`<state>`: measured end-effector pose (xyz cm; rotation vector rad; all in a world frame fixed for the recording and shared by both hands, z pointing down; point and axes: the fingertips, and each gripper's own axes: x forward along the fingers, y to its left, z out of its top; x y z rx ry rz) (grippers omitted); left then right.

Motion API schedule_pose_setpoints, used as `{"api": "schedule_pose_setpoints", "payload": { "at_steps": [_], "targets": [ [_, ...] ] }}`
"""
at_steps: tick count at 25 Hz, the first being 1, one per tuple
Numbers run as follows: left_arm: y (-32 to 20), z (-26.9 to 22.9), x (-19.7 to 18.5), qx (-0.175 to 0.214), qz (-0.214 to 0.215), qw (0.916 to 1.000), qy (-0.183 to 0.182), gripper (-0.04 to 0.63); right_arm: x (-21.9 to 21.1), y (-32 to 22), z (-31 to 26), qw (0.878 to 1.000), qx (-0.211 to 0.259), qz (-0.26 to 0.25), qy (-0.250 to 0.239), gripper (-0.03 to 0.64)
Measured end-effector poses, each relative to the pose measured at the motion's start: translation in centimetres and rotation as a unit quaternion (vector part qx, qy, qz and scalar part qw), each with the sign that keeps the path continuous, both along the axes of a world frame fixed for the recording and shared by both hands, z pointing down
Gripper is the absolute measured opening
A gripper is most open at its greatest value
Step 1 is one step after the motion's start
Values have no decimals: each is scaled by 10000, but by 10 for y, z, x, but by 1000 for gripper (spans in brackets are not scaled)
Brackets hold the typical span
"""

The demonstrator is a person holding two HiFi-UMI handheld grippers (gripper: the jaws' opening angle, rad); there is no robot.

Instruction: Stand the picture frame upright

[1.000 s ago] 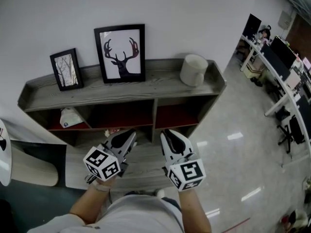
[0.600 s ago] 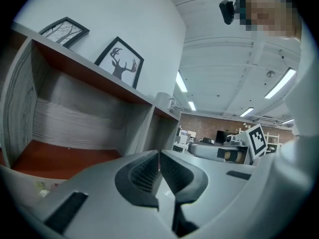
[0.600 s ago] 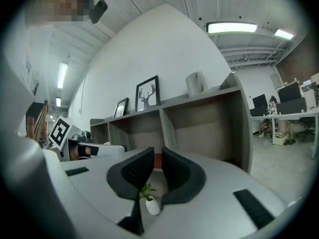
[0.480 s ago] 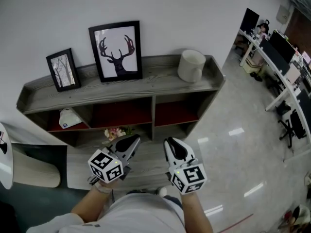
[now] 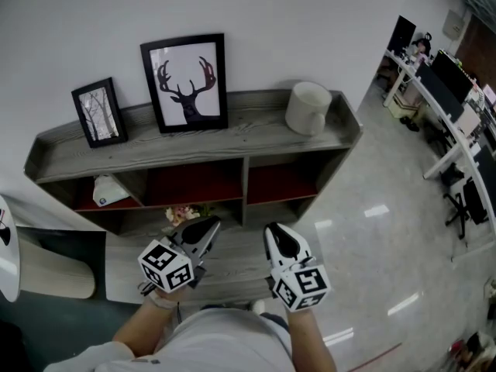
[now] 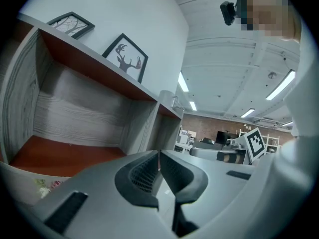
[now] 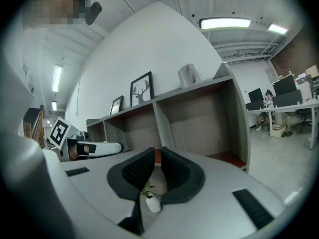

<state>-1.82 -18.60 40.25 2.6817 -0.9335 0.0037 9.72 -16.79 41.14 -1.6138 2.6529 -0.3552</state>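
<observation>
- A white wall (image 5: 256,22) is rising behind everything; a glossy pale floor (image 5: 387,231) is stretching off to the right.
- A grey wood-grain shelf unit (image 5: 256,134) is standing against that wall; its open compartments are showing red-brown insides.
- Office desks (image 5: 449,122) with dark monitors are lining the far right edge (well apart from the shelf unit).
- The deer picture frame (image 5: 186,81), black-edged, is standing upright on the shelf unit's top, its back leaning against the wall; it is sitting between a smaller frame and a mug.
- The left gripper (image 5: 208,225) is hovering low in front of the shelf unit, pointing at it; its jaws are pressing together, with nothing between them.
- The right gripper (image 5: 275,229) is hovering just beside it; its jaws are lying all but together, only a thin slit showing at the tips, and they are pinching nothing.
- The white mug (image 5: 308,108) is sitting on the top's right end, apart from the deer picture frame.
- The small tree picture frame (image 5: 100,112) is standing upright near the left end.
- A white object (image 5: 108,190), too small to name, is lying in the left compartment.
- A little bunch of flowers (image 5: 183,212) is peeking out just above the left gripper.
</observation>
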Motion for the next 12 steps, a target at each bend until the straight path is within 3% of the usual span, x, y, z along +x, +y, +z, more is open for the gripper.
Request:
{"api": "schedule_pose_setpoints", "payload": {
  "at_steps": [12],
  "targets": [
    [-5,1,5,-8,24,9999,123,26,1,-6,4,9998,21,-4,-189,51]
  ]
}}
